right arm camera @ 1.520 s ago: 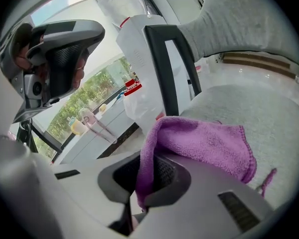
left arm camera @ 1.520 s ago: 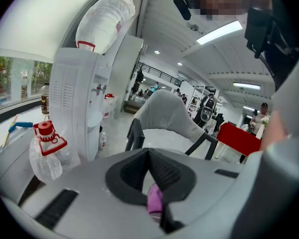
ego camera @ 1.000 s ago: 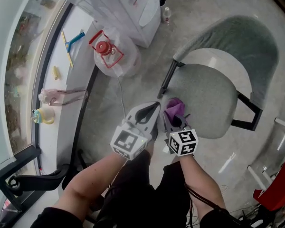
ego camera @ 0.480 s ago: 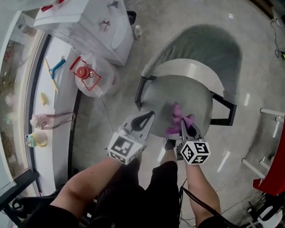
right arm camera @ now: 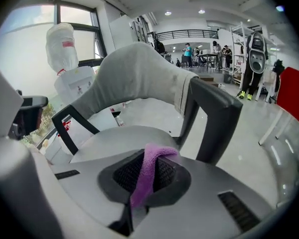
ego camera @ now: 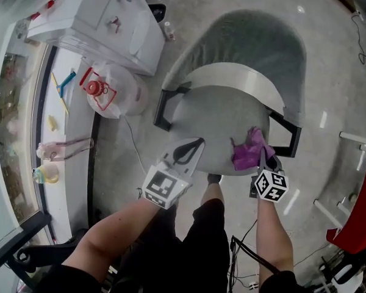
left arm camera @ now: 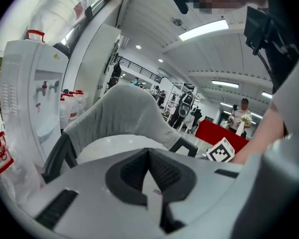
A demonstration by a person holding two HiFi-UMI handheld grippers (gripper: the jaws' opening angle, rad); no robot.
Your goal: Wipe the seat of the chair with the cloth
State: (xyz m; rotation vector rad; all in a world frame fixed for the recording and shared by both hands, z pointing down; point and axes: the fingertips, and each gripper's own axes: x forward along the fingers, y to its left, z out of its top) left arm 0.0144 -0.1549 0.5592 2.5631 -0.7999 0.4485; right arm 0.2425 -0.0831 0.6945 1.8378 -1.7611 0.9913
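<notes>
Head view: your right gripper (ego camera: pixel 260 157) sits at the chair seat's (ego camera: pixel 210 124) 4 o'clock rim, marker cube toward you and jaws pointing to 12 o'clock. The purple cloth (ego camera: pixel 248 150) bunches at the jaw tips, spilling to 10 o'clock from them over the seat edge. It lies just inside the black armrest (ego camera: pixel 288 134) on that side.

Right gripper view: jaws are clamped on the cloth (right arm camera: pixel 150 169). A folded strip runs up between the two pads and loops over at the tips. The seat (right arm camera: pixel 124 137) lies straight ahead past the tips, at 12 o'clock, and the armrest post (right arm camera: pixel 212 118) rises at 2 o'clock. I can't tell whether the cloth is pressing on the seat or hanging just above it.

Your left gripper (ego camera: pixel 196 144) is at the seat's 7 o'clock rim, tips over the front edge, pointing to 1 o'clock. It is well apart from the cloth, which is at 3 o'clock from it. In the left gripper view the jaws meet tip to tip (left arm camera: pixel 148 152) with nothing between them, and the grey backrest (left arm camera: pixel 122 111) is ahead at 12 o'clock.

Off the chair at 10 o'clock are a white water dispenser (ego camera: pixel 113 14) and a plastic bag (ego camera: pixel 119 90) with a red-capped jug inside.
</notes>
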